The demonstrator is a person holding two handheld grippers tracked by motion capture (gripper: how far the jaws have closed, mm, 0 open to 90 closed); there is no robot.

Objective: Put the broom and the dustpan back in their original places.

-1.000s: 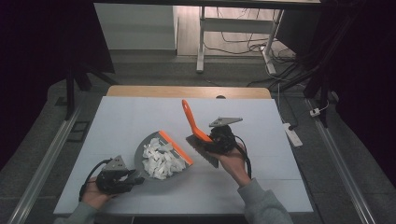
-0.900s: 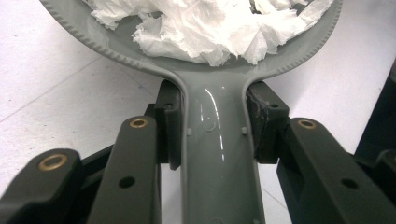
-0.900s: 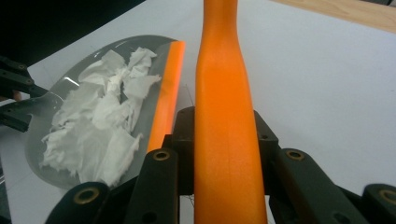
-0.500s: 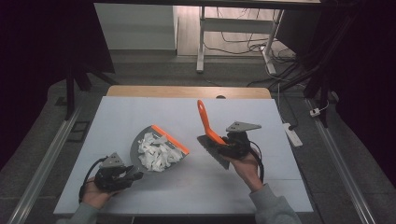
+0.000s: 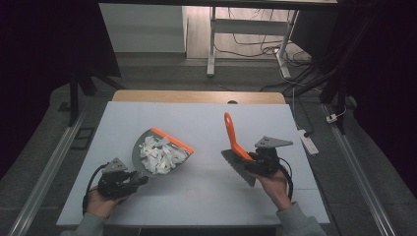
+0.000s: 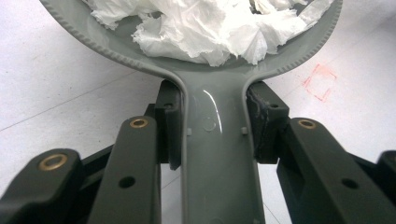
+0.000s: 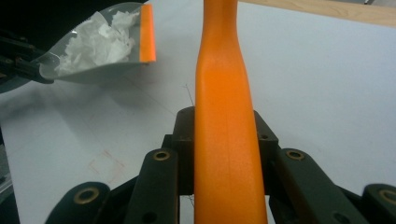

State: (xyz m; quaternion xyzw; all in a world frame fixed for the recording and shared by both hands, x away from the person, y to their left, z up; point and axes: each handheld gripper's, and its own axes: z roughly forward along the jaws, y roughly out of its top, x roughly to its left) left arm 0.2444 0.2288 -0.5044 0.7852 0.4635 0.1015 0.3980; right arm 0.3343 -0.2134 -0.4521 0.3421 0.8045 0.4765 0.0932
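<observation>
No writing, label, brand or number can be read anywhere. The one sign is a faint red square outline [image 6: 320, 82] drawn on the white tabletop [image 6: 56, 93], just beside the left gripper's jaw tips; it carries no legible characters.

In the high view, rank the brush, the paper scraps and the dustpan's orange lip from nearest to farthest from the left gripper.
From the left gripper:
1. Paper scraps, piled in the dustpan just ahead.
2. Orange lip, at the pan's far edge.
3. Brush, far right, in the right gripper.

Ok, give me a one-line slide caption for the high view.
Left gripper holds a grey dustpan full of paper scraps; right gripper holds an orange-handled brush aside.
</observation>
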